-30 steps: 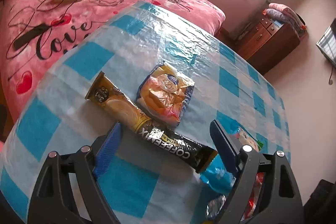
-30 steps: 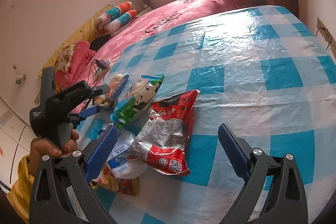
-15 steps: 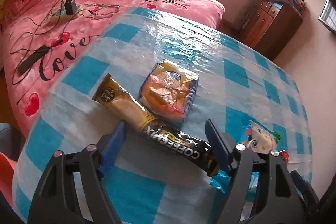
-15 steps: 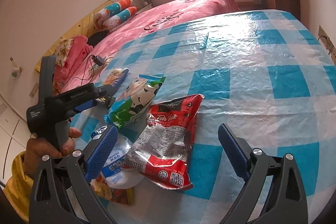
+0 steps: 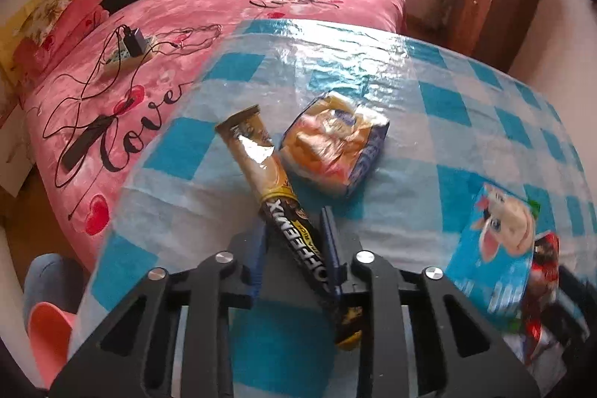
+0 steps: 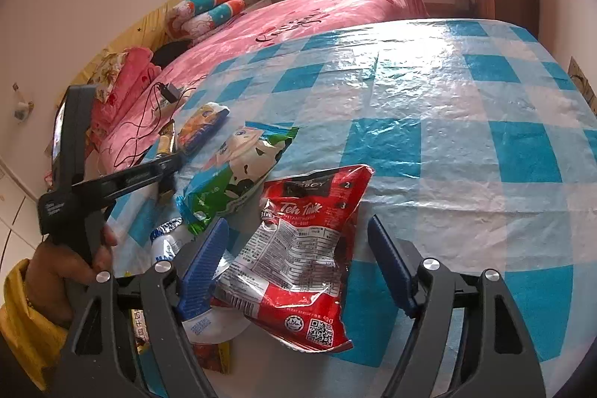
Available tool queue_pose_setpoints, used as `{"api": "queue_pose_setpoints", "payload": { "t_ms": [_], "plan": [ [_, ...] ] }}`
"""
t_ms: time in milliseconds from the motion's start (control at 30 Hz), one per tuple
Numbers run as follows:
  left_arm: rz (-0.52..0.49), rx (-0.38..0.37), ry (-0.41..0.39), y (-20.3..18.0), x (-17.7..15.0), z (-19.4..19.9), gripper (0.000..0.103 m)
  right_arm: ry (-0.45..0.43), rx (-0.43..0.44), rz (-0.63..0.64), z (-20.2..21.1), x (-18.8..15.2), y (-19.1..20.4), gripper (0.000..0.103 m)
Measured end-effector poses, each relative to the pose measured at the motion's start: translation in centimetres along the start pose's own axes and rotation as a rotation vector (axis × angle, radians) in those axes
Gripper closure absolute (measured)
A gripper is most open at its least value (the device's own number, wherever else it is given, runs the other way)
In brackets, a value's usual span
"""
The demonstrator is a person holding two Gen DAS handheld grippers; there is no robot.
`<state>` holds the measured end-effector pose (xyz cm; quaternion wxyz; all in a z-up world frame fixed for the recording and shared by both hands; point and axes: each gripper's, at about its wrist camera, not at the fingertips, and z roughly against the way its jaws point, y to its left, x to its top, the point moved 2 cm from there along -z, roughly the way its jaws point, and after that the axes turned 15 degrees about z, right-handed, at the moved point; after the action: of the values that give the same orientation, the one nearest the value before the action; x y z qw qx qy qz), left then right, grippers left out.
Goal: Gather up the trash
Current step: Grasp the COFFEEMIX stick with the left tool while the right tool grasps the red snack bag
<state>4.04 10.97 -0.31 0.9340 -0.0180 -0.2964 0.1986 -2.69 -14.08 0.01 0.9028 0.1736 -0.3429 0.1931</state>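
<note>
My left gripper is shut on a long gold and black Coffeemix sachet, its blue fingers pinching the dark end on the checked tablecloth. An orange snack packet lies just beyond, and a blue cartoon-pig bag is to the right. My right gripper is open, its fingers either side of a red Teh Tarik packet lying flat. The blue and green cartoon bag and a white wrapper lie to its left. The left gripper's body shows there too.
A pink bed with a charger and cables borders the table's far-left edge. A wooden cabinet stands at the back right. More wrappers lie under the right gripper's left finger. A pink slipper is on the floor.
My left gripper moved forward over the Coffeemix sachet and closed on its dark end, turning the sachet. My right gripper came closer to the red packet and stayed open.
</note>
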Motion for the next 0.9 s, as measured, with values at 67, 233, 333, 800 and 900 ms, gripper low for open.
{"api": "queue_pose_setpoints", "payload": {
  "t_ms": [67, 233, 333, 800, 900],
  "plan": [
    [-0.012, -0.007, 0.02, 0.8, 0.0, 0.2, 0.077, -0.001, 0.0, -0.003, -0.1, 0.1, -0.1, 0.026],
    [0.012, -0.016, 0.016, 1.8, 0.0, 0.3, 0.074, 0.001, 0.005, 0.005, -0.3, 0.2, -0.2, 0.022],
    [0.007, -0.012, -0.004, 1.2, -0.1, 0.1, 0.066, 0.002, 0.006, 0.01, -0.4, 0.3, -0.1, 0.019],
    [-0.034, -0.02, -0.059, 1.0, -1.5, 1.0, 0.089, 0.01, -0.012, 0.009, -0.8, 0.5, -0.6, 0.042],
    [-0.026, -0.027, -0.056, 1.7, -2.0, 1.4, 0.089, 0.01, -0.009, 0.011, -0.8, 0.5, -0.7, 0.043]
  ]
}}
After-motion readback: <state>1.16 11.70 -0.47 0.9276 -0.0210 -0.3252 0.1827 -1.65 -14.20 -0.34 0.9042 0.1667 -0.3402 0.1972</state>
